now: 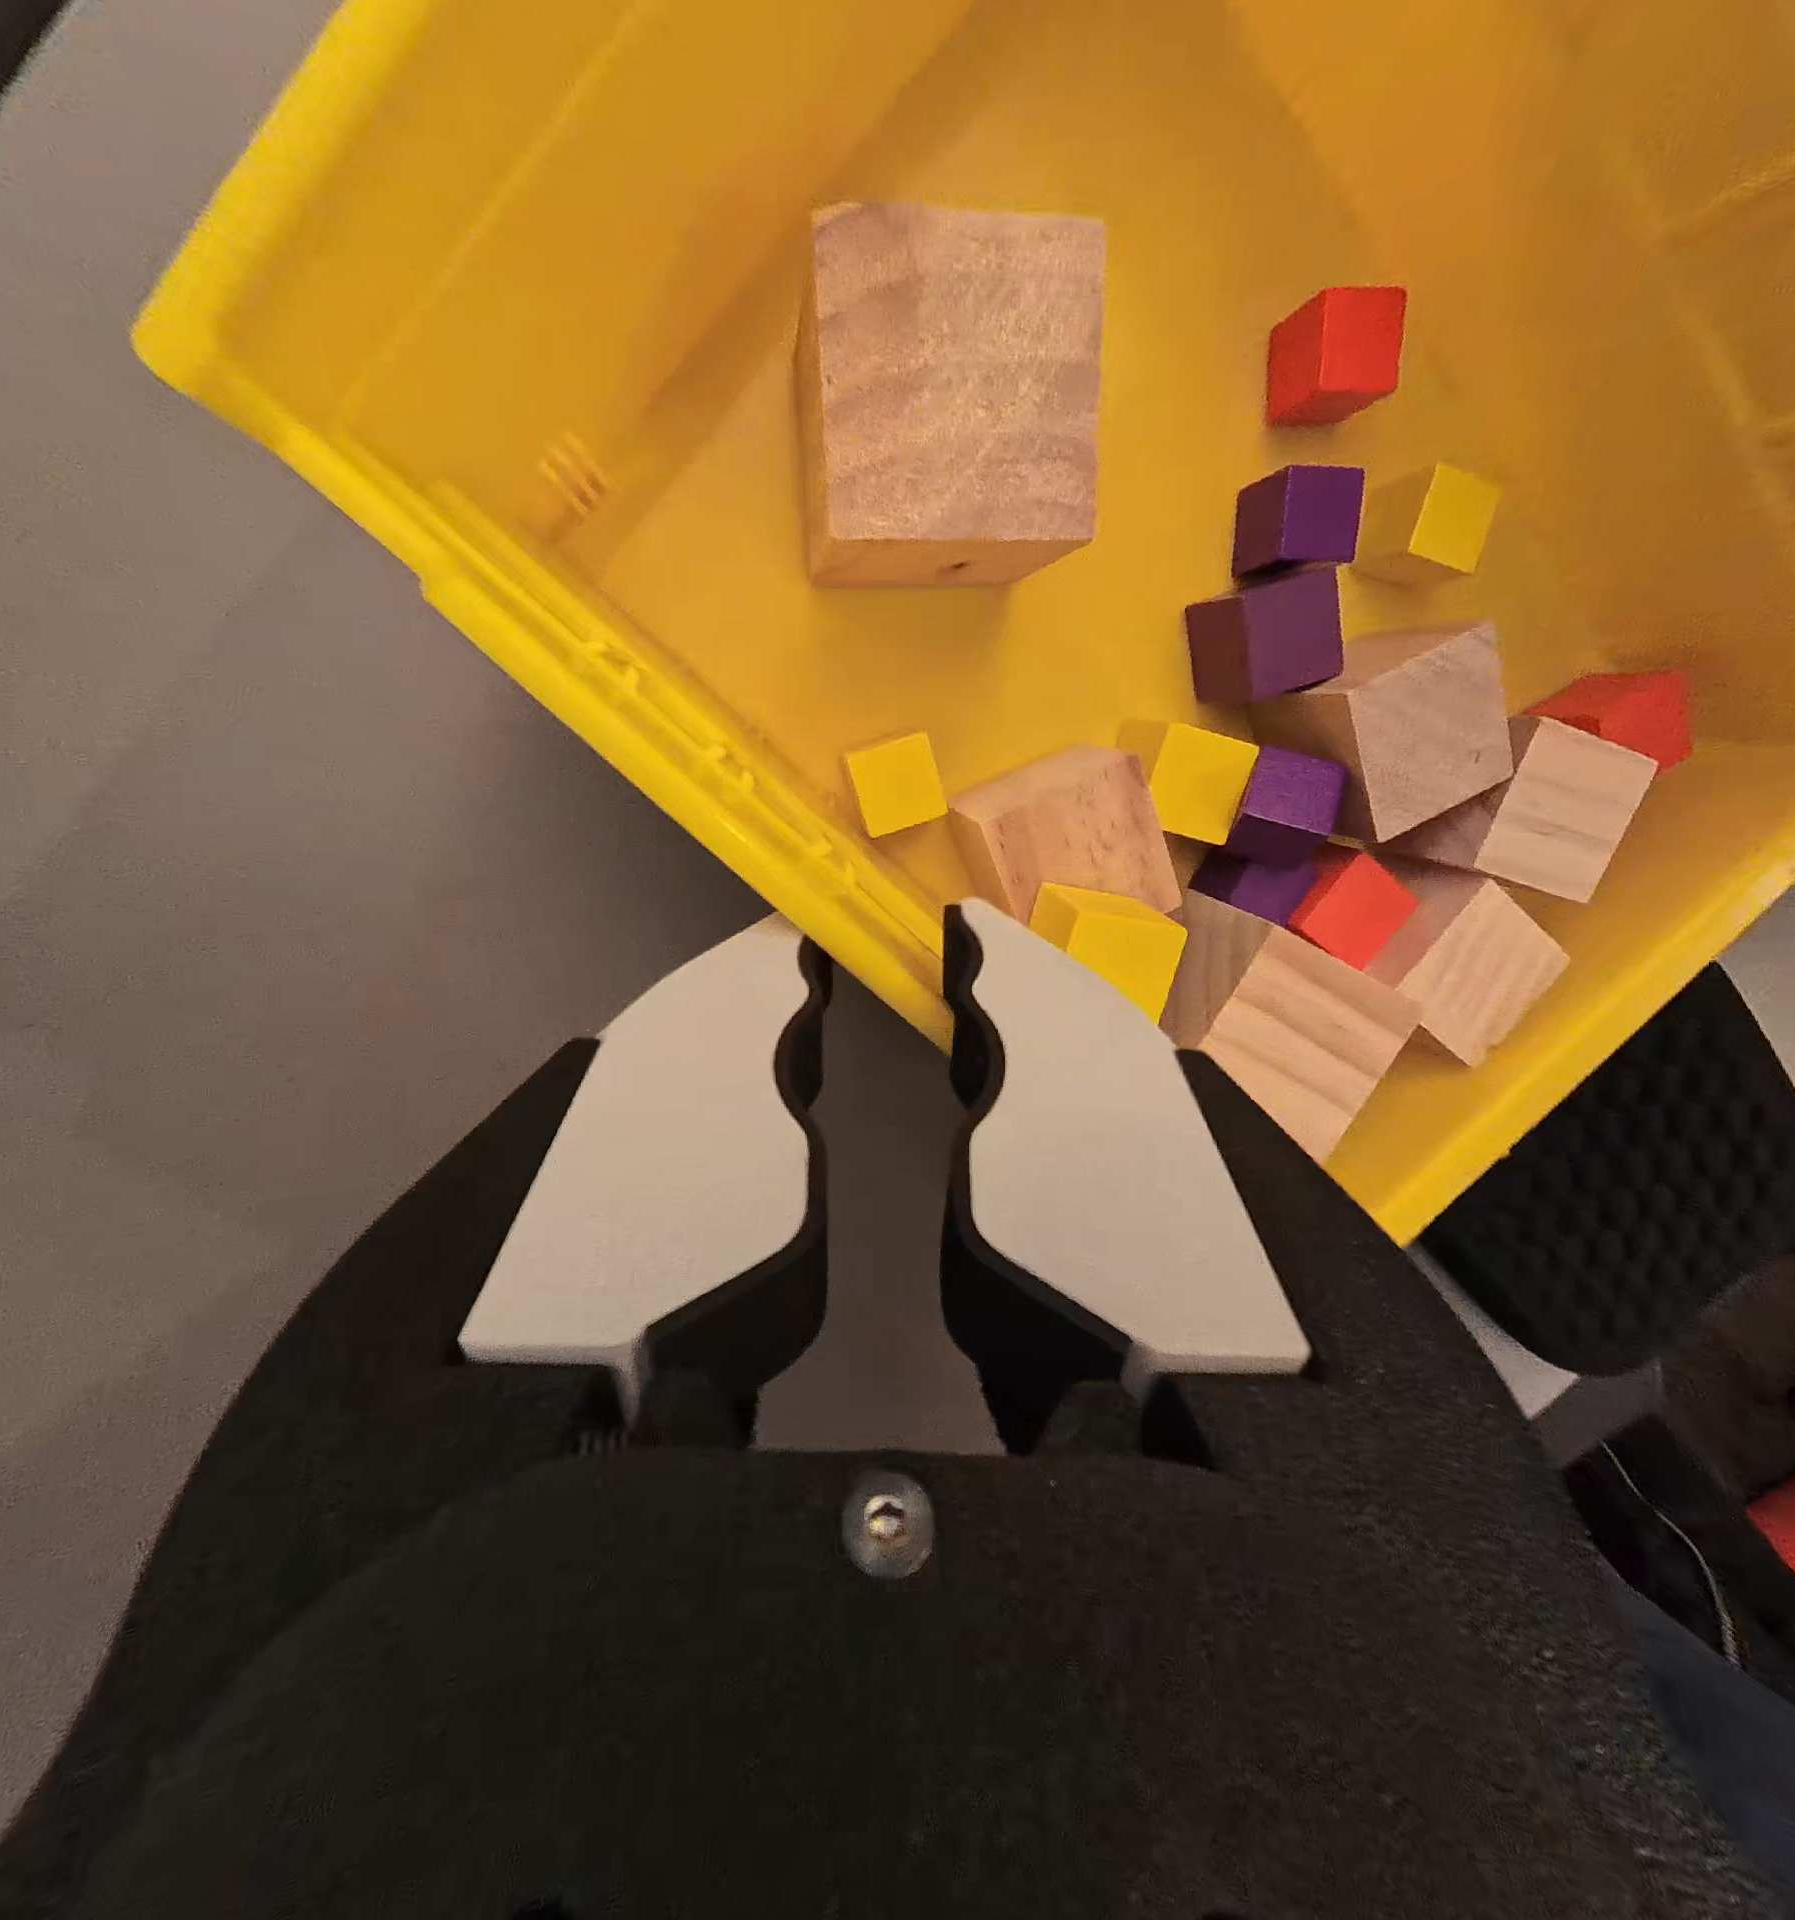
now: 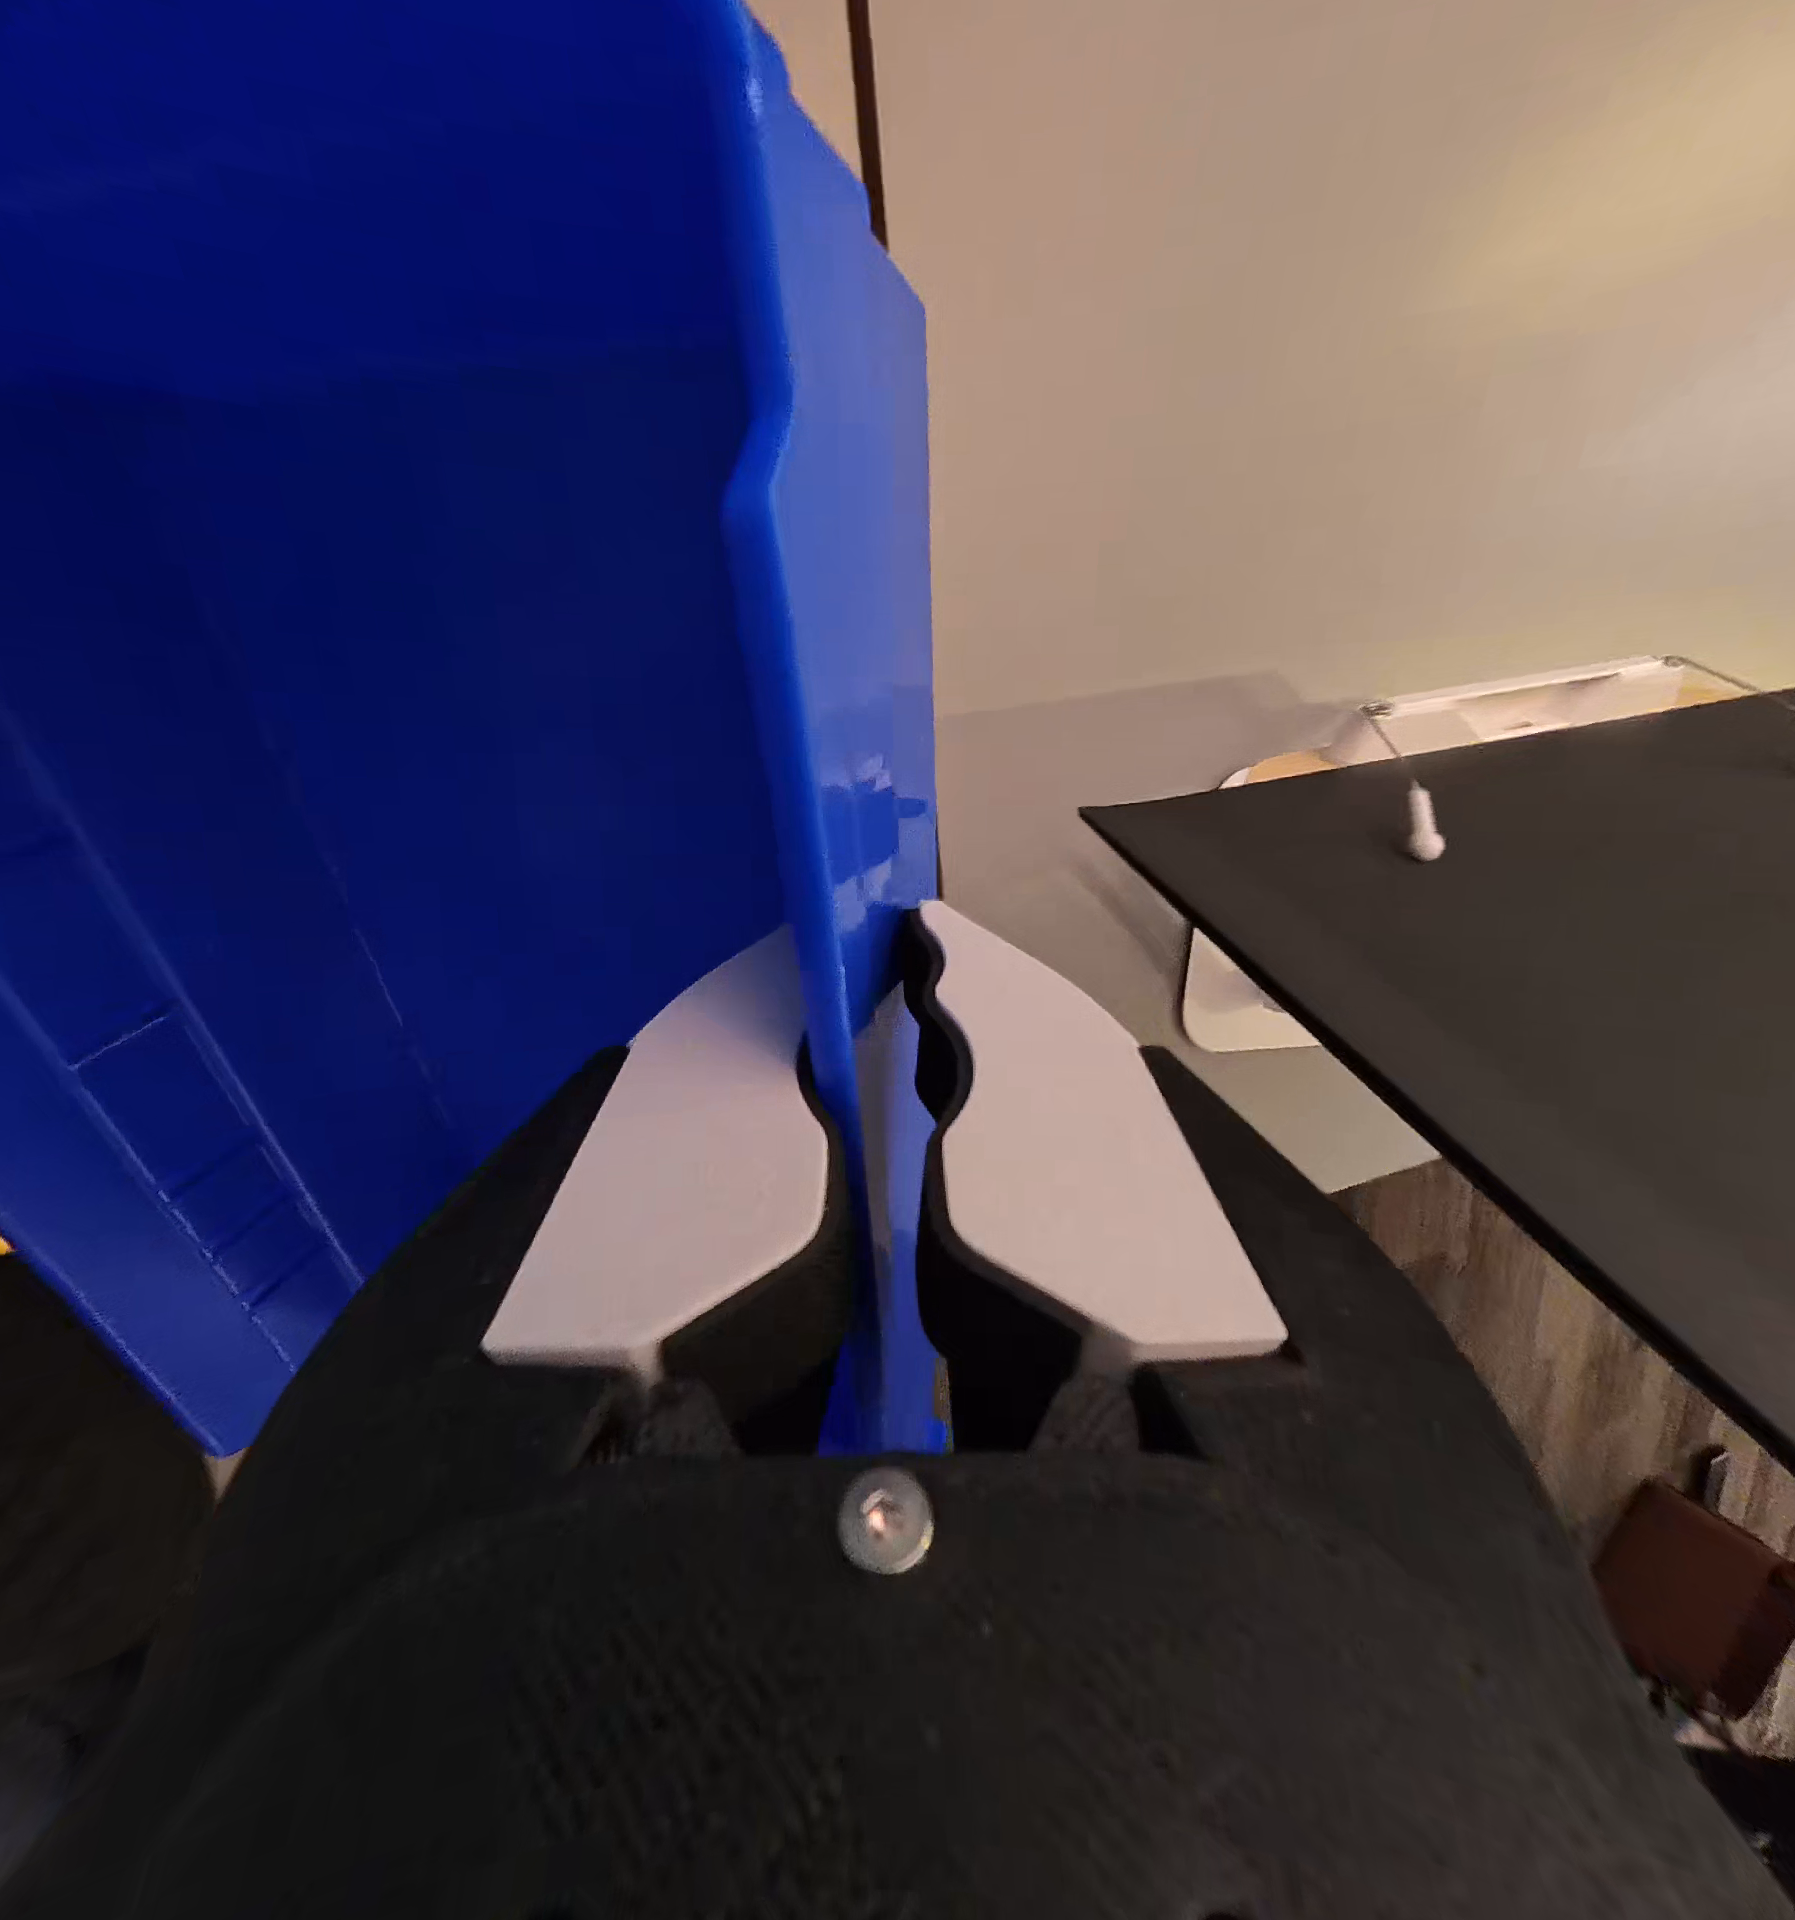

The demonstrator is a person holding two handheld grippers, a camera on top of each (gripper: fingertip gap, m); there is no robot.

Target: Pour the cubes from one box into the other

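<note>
Left wrist view: left tool (image 1: 885,971) pinching near rim of yellow box (image 1: 519,343); cubes (image 1: 1277,831) heaped in its near right corner. Right tool (image 2: 872,1049) clamped on wall of blue box (image 2: 353,623), upended, visible interior empty. Pour looks finished. Next: level blue box, lower to bench without jarring.

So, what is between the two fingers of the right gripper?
In the right wrist view, the side wall of the blue box runs between the fingers of the right gripper; the jaws stand nearly closed on it. Nothing else lies there.
</note>
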